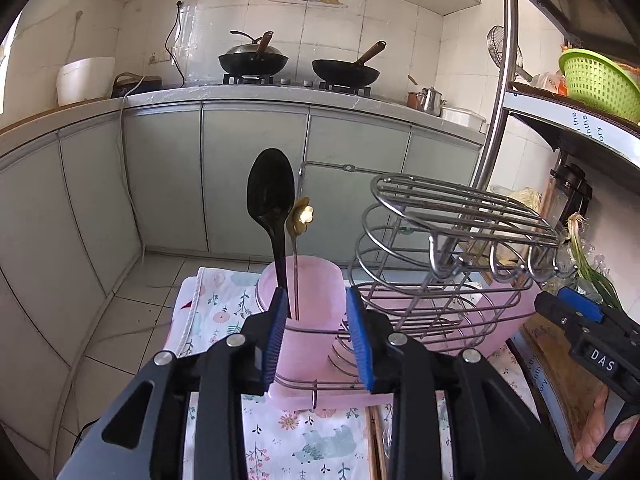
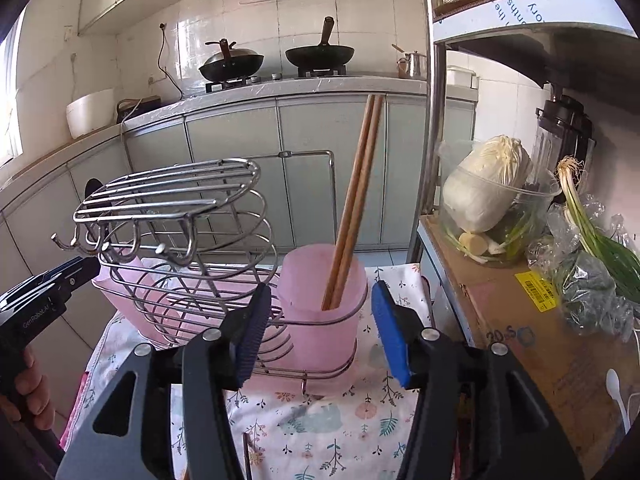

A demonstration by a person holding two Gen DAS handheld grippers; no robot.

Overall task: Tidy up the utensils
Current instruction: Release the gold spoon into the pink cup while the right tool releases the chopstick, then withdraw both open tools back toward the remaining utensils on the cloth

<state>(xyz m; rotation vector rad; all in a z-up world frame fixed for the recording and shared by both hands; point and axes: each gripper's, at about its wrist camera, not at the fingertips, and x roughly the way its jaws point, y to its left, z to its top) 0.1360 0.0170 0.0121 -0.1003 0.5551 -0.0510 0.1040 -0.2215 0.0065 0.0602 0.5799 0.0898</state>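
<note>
Left gripper (image 1: 318,328) fingers released around the left pink cup (image 1: 308,312) holding black spoon (image 1: 269,196) and gold spoon (image 1: 301,216), right gripper (image 2: 320,330) fingers released beside the right pink cup (image 2: 324,312) holding chopsticks (image 2: 356,200), both cups in the wire rack (image 2: 180,216) on the desk.

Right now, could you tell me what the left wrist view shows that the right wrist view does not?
Only the left wrist view shows the black spoon and gold spoon standing in a pink cup. Only the right wrist view shows the chopsticks in the other pink cup, plus the cabbage. Both share the wire rack and the floral cloth; each gripper, left gripper and right gripper, is open.
</note>
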